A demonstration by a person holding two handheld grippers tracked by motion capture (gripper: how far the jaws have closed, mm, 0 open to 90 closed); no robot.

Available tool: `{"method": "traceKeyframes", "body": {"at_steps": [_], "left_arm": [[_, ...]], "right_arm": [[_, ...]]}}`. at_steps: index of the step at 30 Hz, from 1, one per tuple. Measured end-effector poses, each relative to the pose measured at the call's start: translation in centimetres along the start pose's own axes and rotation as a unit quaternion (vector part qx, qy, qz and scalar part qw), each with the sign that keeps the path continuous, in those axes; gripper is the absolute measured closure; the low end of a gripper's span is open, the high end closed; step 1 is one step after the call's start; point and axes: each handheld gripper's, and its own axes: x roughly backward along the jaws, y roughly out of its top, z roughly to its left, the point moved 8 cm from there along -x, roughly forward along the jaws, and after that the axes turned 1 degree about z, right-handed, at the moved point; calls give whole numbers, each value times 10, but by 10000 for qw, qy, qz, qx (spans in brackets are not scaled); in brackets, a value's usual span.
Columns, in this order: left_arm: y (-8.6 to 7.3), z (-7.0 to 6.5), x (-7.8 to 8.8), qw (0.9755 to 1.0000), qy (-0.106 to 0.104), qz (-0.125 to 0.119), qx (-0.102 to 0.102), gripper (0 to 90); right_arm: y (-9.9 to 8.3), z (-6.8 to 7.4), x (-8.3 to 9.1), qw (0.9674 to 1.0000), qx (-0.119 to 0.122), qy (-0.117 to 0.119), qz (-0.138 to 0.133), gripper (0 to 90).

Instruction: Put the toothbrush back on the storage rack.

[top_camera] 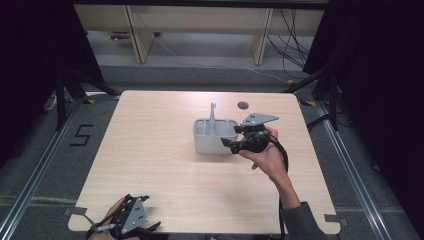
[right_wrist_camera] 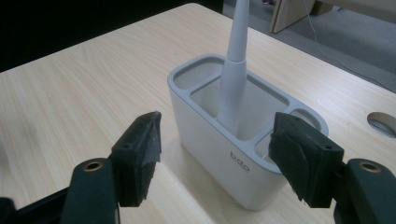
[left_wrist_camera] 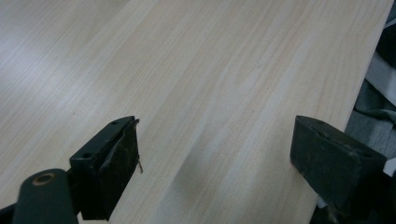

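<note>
In the high view, a white caddy (top_camera: 214, 136) is seen standing a little past the centre of the wooden table (top_camera: 160, 165), with a slim white brush handle (top_camera: 213, 114) rising upright out of it. The right gripper (top_camera: 229, 143) is held by a hand (top_camera: 267, 156) just at the caddy's 3 o'clock side, its jaws pointed toward 9 o'clock at the caddy's near right corner; whether they touch it cannot be told from there. The left gripper (top_camera: 150, 227) is seen low at the table's near edge, at about 7 o'clock from the caddy and well apart from it. In the left gripper view, the left gripper (left_wrist_camera: 215, 154) is shown with its jaws spread wide, and bare table (left_wrist_camera: 210, 70) lies between them. In the right gripper view, the right gripper (right_wrist_camera: 215, 149) is shown with its jaws apart and nothing pinched; the caddy (right_wrist_camera: 210, 144) stands beyond and between them, and the brush handle (right_wrist_camera: 233, 79) is set upright in the long middle compartment, with smaller compartments at either end.
</note>
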Motion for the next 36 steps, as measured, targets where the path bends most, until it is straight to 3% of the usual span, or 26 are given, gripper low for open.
{"method": "traceKeyframes", "body": {"at_steps": [1,2,3,6,7,10,11,12,13,14,17,18,19,20,25,26,27,28,31,32,34,35,36], "left_arm": [[0,0,0,10000,11,-14,9,150],[0,0,0,10000,9,-19,9,150],[0,-1,1,10000,-46,-6,9,150],[0,-1,1,10000,-54,-6,20,150],[0,-1,0,10000,-42,1,16,150],[0,0,0,10000,8,-20,9,150],[0,0,0,10000,-4,-18,10,150],[0,-1,1,10000,-50,-20,19,150],[0,-1,0,10000,-43,-16,16,150],[0,0,0,10000,21,-6,3,150],[0,-1,0,10000,-42,-11,4,150],[0,0,0,10000,31,-2,5,150],[0,0,0,10000,26,5,1,150],[0,0,0,10000,15,9,-1,150],[0,0,0,10000,34,1,-3,150],[0,0,0,10000,28,-1,0,150],[0,0,0,10000,35,7,-2,150],[0,0,0,10000,34,9,1,150],[0,0,0,10000,28,4,-1,150],[0,0,0,10000,33,5,-1,150],[0,0,0,10000,28,2,0,150],[0,0,0,10000,26,0,-1,150],[0,0,0,10000,28,1,-1,150]], "right_arm": [[-1,1,1,10000,-69,-16,4,336],[-1,-1,2,10000,55,-20,-21,333],[-2,1,3,10000,-68,29,-10,330],[-4,1,7,9999,-132,15,-28,317],[-4,-1,7,10000,8,3,-75,315],[-8,2,10,9997,-222,5,-46,302],[-8,1,10,9999,-100,71,-62,299],[-9,0,11,10000,-38,-17,-49,297],[-11,1,12,9999,-140,-10,-20,293],[-12,-1,13,9999,-49,-89,-64,287],[-16,2,15,9998,-205,-29,-16,284],[-17,2,15,9999,-142,33,-24,282],[-17,0,16,9999,-82,-89,-66,280],[-19,2,17,9998,-179,-57,-20,279],[-24,4,20,9998,-195,-72,-17,272],[-24,3,21,9999,-98,-63,-28,272],[-26,8,21,9997,-259,24,8,270],[-26,7,21,9998,-166,-31,-57,266],[-29,11,25,9997,-235,-28,12,265],[-30,10,25,9999,-104,-6,-19,265],[-33,13,25,9997,-249,48,-22,264],[-33,10,25,9999,-121,-43,-79,263],[-36,13,26,9997,-241,19,12,263]]}}
